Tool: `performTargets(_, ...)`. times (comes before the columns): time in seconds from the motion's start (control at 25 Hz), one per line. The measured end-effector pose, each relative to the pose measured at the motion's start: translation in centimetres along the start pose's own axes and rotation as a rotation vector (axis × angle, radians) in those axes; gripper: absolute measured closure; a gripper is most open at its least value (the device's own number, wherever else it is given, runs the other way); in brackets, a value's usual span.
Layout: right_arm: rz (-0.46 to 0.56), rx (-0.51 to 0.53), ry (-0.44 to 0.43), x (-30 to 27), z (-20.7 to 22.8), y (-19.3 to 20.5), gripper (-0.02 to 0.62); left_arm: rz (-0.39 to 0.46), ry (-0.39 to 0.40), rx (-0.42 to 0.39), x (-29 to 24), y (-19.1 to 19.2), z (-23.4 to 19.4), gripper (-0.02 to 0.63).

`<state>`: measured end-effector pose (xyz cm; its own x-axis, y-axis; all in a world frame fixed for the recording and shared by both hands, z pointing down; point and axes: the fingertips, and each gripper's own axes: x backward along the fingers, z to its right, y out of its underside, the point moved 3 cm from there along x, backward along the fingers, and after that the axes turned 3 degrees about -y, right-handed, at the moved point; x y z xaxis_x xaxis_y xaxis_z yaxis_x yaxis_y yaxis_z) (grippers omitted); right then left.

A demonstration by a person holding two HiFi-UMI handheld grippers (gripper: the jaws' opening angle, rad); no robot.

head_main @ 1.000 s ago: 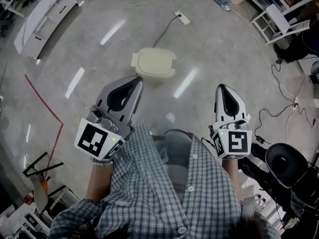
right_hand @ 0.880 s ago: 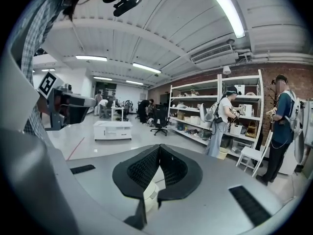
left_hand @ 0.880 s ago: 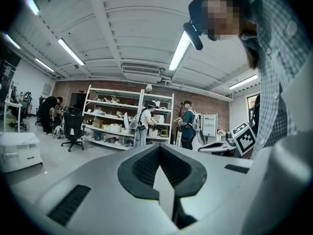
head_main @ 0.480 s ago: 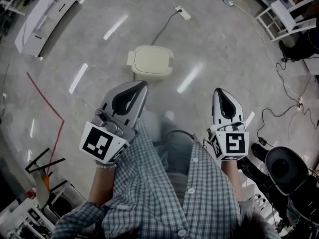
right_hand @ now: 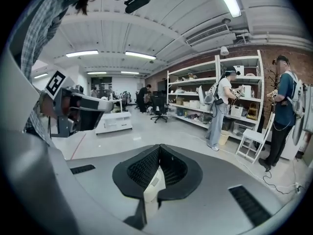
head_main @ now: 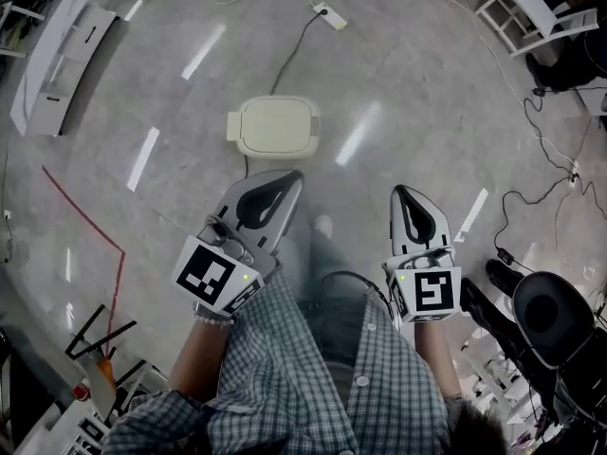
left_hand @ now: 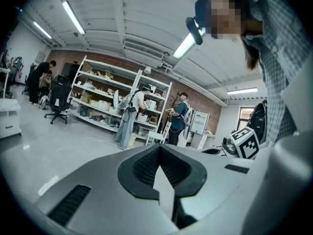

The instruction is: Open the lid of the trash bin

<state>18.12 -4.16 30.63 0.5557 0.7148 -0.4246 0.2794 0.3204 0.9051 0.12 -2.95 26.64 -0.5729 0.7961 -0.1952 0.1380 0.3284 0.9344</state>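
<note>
The trash bin (head_main: 275, 126) is a low cream box on the grey floor, seen from above with its lid down flat. My left gripper (head_main: 290, 177) hovers just short of the bin's near edge, pointing at its right half, jaws shut on nothing. My right gripper (head_main: 401, 193) is held further right, apart from the bin, also shut and empty. In the left gripper view the left gripper (left_hand: 160, 149) has its jaws meeting at the tip. The right gripper (right_hand: 160, 147) looks the same in its own view. The bin shows clearly in neither gripper view.
A power strip (head_main: 329, 14) with its cable lies beyond the bin. A white panel (head_main: 52, 55) lies at far left, and a red line (head_main: 85, 221) crosses the floor. A black chair (head_main: 555, 316) and loose cables (head_main: 531, 197) are at right. Shelves (right_hand: 215, 97) and standing people are ahead.
The head view has shifted, so the bin sits a little further left. My left gripper has swung rightwards below the bin. Both grippers stay shut.
</note>
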Motion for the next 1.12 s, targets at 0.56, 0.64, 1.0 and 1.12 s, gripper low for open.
performTargets(0.56, -0.089, -0.073, 0.053, -4.2, 0.5, 5.4, 0.577, -0.168, 0.042, 0.157, -7.7, 10.9, -5.2, 0.606)
performTargets(0.64, -0.099, -0.092, 0.062, -4.6, 0.5, 6.1, 0.577, -0.198, 0.026, 0.178, -8.8, 12.8, -6.1, 0.606)
performTargets(1.0, -0.142, -0.121, 0.07, -6.1, 1.1, 8.9, 0.577, -0.309, -0.055, 0.234, -12.7, 20.4, -9.1, 0.606)
performTargets(1.12, -0.161, -0.138, 0.077, -6.6, 1.4, 10.2, 0.577, -0.328, -0.098, 0.251, -14.0, 22.6, -10.0, 0.606)
